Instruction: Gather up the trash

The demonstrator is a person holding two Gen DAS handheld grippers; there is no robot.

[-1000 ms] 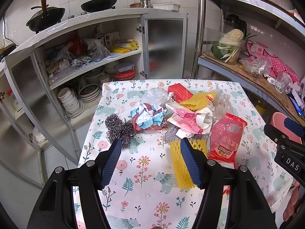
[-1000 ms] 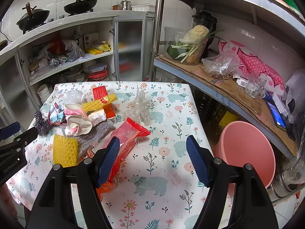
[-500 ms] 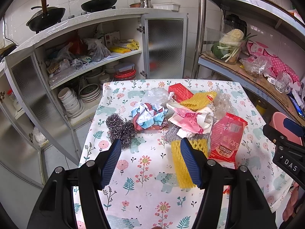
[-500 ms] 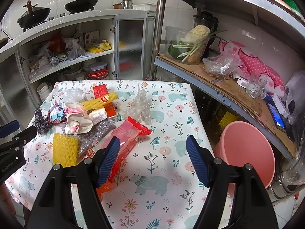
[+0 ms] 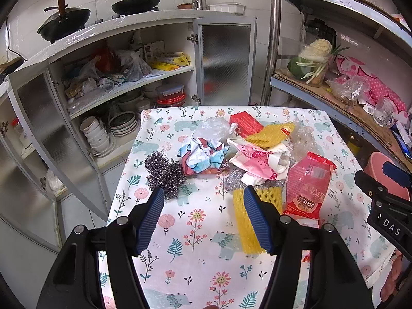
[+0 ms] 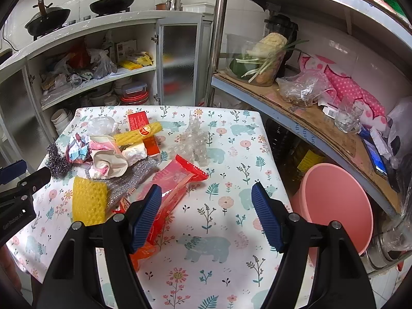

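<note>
Fingers (image 5: 150, 219) of the left gripper (image 5: 203, 206) and the right gripper (image 6: 207, 203) are spread wide, grasping nothing, above the desk's (image 6: 231, 134) near edge. Trash lies heaped mid-desk toward its left edge: yellow foam net (image 6: 88, 202), red wrapper (image 6: 175, 180), steel wool (image 5: 164, 173). A pink basin (image 6: 337, 203) sits off the right edge.

pink basin (image 5: 381, 170) half behind gripper, red wrapper (image 6: 164, 198) partly behind jaws
</note>
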